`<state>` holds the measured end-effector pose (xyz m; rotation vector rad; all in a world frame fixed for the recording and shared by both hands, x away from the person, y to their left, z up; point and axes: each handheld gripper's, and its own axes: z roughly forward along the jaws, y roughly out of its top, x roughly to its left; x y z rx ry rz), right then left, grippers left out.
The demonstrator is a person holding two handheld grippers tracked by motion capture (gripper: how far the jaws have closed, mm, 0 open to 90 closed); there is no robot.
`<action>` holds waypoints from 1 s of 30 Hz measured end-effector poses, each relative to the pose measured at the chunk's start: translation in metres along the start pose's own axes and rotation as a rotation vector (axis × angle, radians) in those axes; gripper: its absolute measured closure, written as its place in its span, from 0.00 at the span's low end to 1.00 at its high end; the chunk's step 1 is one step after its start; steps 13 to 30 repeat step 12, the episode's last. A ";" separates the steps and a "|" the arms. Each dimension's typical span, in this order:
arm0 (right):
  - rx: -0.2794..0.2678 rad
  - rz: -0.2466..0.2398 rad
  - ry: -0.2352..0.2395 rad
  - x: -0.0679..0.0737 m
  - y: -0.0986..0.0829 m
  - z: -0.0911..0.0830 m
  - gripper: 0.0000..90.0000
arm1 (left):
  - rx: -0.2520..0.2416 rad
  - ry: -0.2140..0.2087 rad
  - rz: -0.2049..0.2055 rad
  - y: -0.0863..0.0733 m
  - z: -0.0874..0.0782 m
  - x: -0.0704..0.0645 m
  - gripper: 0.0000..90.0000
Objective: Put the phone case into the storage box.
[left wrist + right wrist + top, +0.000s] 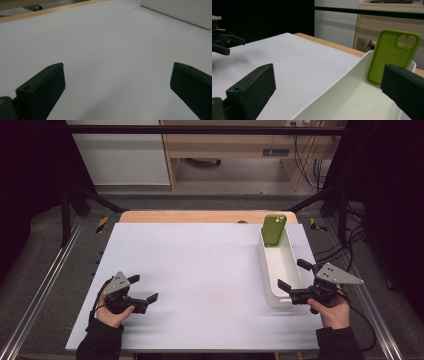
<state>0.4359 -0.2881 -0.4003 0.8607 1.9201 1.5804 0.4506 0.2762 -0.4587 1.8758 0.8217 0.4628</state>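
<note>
A white table top point(200, 270) is seen from above, with a strip of bare wood point(200, 216) exposed along its far edge and metal frame rails point(45, 285) running down both sides. The broad middle of the surface lies open between the two hands. A long white tray point(280, 270) is set near the right edge, its length running from near to far.

The left gripper point(145, 289) is held low over the near left part of the table by a hand in a dark sleeve, well apart from the tray. Its jaws are spread wide with nothing between them, and in the left gripper view bare table is seen between them.

The right gripper point(295, 275) is held at the near end of the tray, its jaws parted wide and empty, one jaw toward the tray's left wall and the other at its right.

A green phone case point(274, 230) is stood upright in the far end of the tray, leaning against the end wall. In the right gripper view the phone case point(390, 55) is shown as lime green, matte, with rounded corners and a raised camera cut-out at its upper right.
</note>
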 end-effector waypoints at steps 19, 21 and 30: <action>0.015 0.011 -0.022 -0.006 -0.019 -0.011 0.01 | -0.015 -0.007 0.009 0.003 -0.003 -0.002 0.00; 0.015 0.011 -0.022 -0.006 -0.019 -0.011 0.01 | -0.015 -0.007 0.009 0.003 -0.003 -0.002 0.00; 0.015 0.011 -0.022 -0.006 -0.019 -0.011 0.01 | -0.015 -0.007 0.009 0.003 -0.003 -0.002 0.00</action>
